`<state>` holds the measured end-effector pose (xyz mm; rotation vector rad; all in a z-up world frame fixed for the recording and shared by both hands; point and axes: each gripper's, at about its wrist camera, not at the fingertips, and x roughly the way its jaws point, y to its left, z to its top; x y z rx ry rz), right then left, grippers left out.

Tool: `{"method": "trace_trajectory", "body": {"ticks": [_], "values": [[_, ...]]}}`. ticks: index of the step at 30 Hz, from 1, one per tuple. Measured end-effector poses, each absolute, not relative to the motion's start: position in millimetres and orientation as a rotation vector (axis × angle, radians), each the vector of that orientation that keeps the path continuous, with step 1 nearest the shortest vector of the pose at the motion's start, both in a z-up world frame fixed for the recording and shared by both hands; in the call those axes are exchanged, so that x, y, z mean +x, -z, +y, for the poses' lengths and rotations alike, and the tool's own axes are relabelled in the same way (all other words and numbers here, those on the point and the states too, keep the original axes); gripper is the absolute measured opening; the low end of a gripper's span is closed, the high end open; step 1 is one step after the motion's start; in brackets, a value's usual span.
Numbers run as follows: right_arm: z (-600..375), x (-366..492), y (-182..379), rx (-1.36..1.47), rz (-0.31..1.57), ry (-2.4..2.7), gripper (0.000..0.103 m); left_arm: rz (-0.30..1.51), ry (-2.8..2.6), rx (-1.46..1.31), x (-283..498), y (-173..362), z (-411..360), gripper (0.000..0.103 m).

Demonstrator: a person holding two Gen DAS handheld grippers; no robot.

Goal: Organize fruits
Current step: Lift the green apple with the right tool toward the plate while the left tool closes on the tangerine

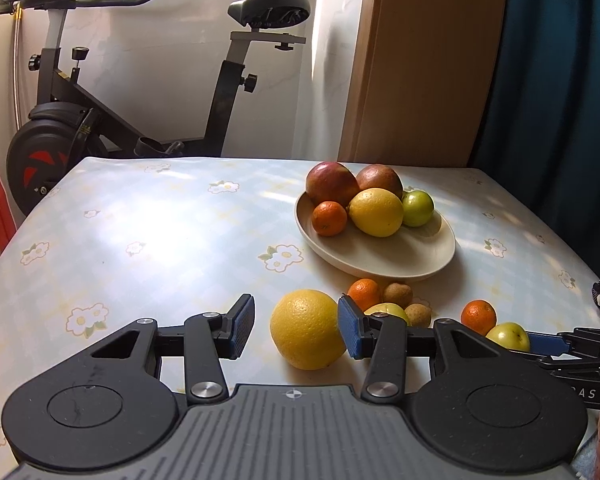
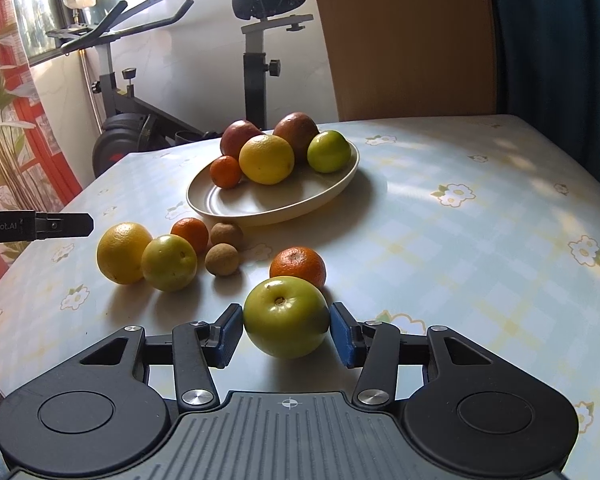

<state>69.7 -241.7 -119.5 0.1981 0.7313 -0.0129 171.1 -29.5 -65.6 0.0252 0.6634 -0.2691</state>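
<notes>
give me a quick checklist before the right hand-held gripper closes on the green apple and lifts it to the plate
1. Green apple between the right hand-held gripper pads: ok.
2. Pads touching the apple: cannot tell; left looks on, right shows a sliver of gap.
3. Tangerine behind the apple clear of the pads: ok.
4. Free space on the plate: ok, near half bare.
5. Left hand-held gripper out of the path: ok, off by the lemon.

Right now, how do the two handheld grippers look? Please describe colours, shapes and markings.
Both are alike. The left gripper and the right gripper have black linkage arms with silver rivets, two round black discs, a ribbed grey base bearing a small crosshair mark, and blue textured pads. White lettering runs along each body's side. No cables are visible.
</notes>
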Motion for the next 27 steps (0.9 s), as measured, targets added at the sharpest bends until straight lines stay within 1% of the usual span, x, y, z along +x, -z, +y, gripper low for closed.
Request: {"method": "trace_trajectory", "body": {"ticks": [5,17,19,23,27], "values": [[-239,74,101,0.147,0.683,-0.014,0.044,0.624,0.277,0.030,179,53,-26,0.048],[-266,129,43,0.148,0.531,-0.035,0.044,0.477,0.295,0.008,227,-29,-24,0.048],[-267,138,38,0.133,0.514,-0.032,0.044,0.464,0.294,0.028,235,-35,-30,0.048],[-273,151,44,0.120,0.531,-0.032,0.044,0.497,0.337,0.067,246,-26,-46,0.048],[-273,155,61,0.106,0.585,-0.030,0.044,0.640,0.386,0.079,261,7,-62,0.048]]}}
